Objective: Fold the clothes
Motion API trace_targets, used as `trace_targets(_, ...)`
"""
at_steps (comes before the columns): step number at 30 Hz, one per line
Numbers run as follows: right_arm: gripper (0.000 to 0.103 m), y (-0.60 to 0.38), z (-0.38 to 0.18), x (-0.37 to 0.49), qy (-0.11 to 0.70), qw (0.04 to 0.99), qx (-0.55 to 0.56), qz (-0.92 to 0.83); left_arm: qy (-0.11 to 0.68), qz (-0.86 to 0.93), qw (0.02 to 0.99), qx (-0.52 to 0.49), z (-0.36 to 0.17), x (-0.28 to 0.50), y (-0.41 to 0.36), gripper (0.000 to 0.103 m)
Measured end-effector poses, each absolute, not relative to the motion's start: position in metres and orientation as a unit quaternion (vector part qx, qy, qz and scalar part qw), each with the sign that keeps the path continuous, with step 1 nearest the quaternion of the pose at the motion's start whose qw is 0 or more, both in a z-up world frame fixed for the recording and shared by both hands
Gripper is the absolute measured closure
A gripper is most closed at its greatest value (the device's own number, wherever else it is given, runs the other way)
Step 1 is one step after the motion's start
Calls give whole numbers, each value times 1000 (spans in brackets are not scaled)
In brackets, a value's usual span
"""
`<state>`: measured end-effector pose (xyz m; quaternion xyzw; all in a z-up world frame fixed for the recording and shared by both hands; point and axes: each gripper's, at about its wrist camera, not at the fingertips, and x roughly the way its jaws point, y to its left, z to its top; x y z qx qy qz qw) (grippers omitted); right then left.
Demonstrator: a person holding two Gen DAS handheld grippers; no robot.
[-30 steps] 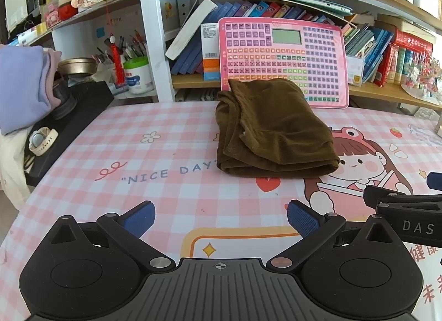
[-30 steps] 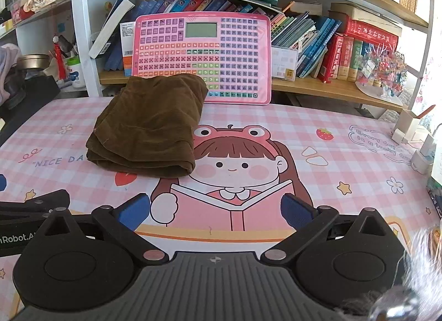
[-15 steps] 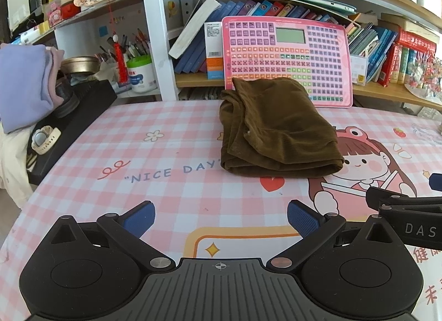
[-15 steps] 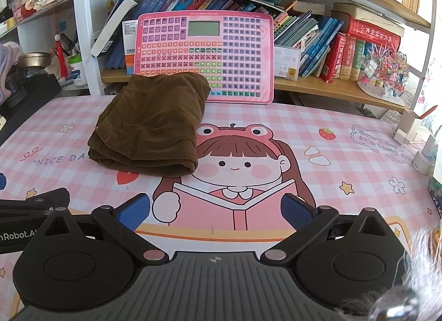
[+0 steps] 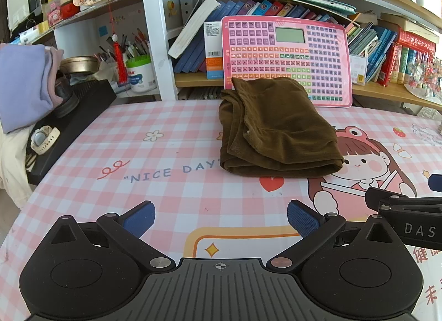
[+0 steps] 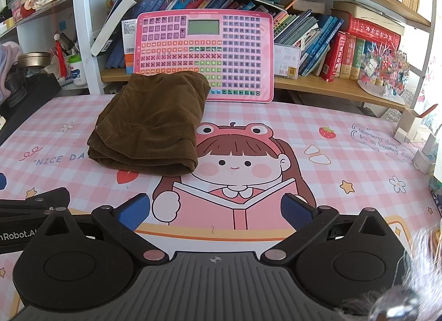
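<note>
A brown garment [image 5: 276,130] lies folded in a thick bundle at the far side of the pink checked table mat [image 5: 165,160], its back edge against a pink keyboard toy. In the right wrist view the same brown garment [image 6: 152,127] sits far left of centre. My left gripper [image 5: 219,218] hovers open over the mat's near part, well short of the garment, with nothing between its blue pads. My right gripper [image 6: 215,211] is open too, empty, above the cartoon girl print. Each gripper's black body shows at the edge of the other's view.
A pink keyboard toy [image 6: 204,55] leans on the bookshelf [image 6: 345,88] behind the table. At the left edge are folded lilac clothes [image 5: 22,86], a black box [image 5: 71,124] and a watch [image 5: 44,138]. Small white items [image 6: 414,133] stand at the right edge.
Both views have shifted slightly, so the garment appears a little nearer and further right. Both grippers stay open and empty; the garment has not moved on the mat.
</note>
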<state>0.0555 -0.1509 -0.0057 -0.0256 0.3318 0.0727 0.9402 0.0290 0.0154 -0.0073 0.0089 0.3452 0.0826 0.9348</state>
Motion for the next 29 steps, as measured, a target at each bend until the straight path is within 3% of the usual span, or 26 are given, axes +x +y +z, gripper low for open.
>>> trace_targets(29, 1, -149, -9, 58, 343, 936, -28, 70, 354, 89, 931, 4, -9, 32, 16, 0)
